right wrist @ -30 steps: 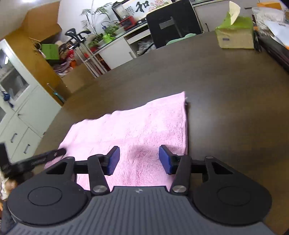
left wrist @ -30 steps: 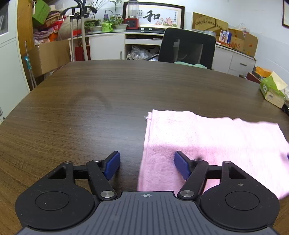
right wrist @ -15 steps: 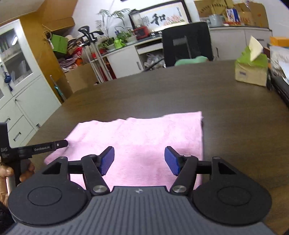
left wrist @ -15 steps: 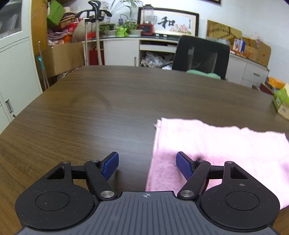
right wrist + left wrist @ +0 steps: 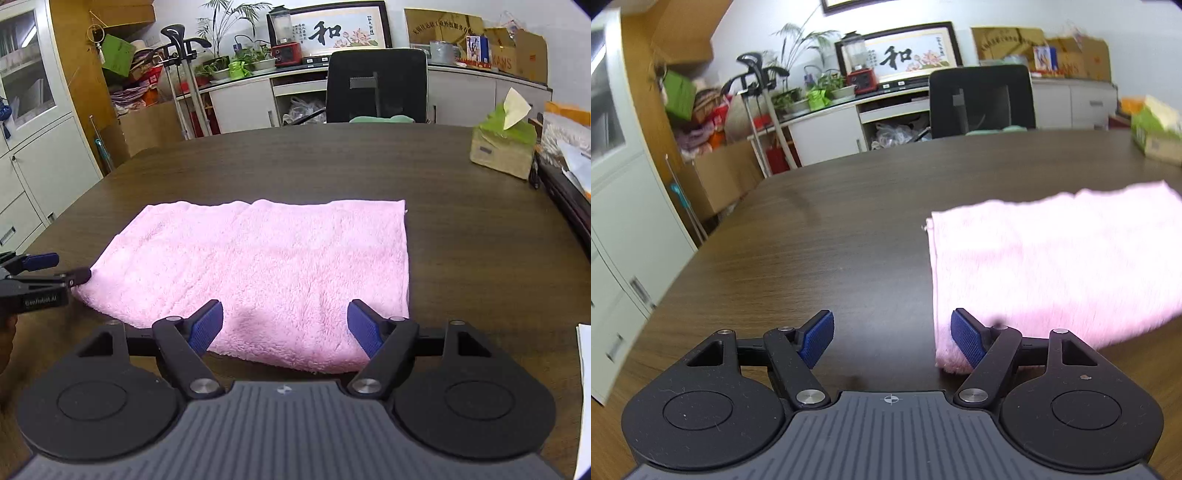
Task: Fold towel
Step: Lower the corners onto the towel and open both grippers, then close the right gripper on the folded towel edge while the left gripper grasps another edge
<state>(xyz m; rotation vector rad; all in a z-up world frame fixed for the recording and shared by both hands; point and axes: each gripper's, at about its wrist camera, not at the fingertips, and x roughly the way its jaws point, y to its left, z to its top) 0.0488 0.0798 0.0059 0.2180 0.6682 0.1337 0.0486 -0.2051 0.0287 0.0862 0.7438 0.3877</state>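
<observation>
A pink fluffy towel (image 5: pixel 266 273) lies flat on the dark wooden table (image 5: pixel 332 162); it looks folded in half. In the left wrist view the towel (image 5: pixel 1052 266) fills the right side. My left gripper (image 5: pixel 892 338) is open and empty, low over the table at the towel's near left corner; its right finger sits by the towel's edge. It also shows in the right wrist view (image 5: pixel 55 269) at the towel's left corner. My right gripper (image 5: pixel 284 326) is open and empty, just above the towel's near edge.
A green tissue box (image 5: pixel 504 149) stands at the table's far right, with papers (image 5: pixel 569 155) beside it. A black office chair (image 5: pixel 376 88) stands behind the table's far edge. White cabinets (image 5: pixel 33 166) are off to the left.
Both grippers have drawn back toward the towel's near edge and stayed open. The right wrist view has levelled out. The towel has not moved.
</observation>
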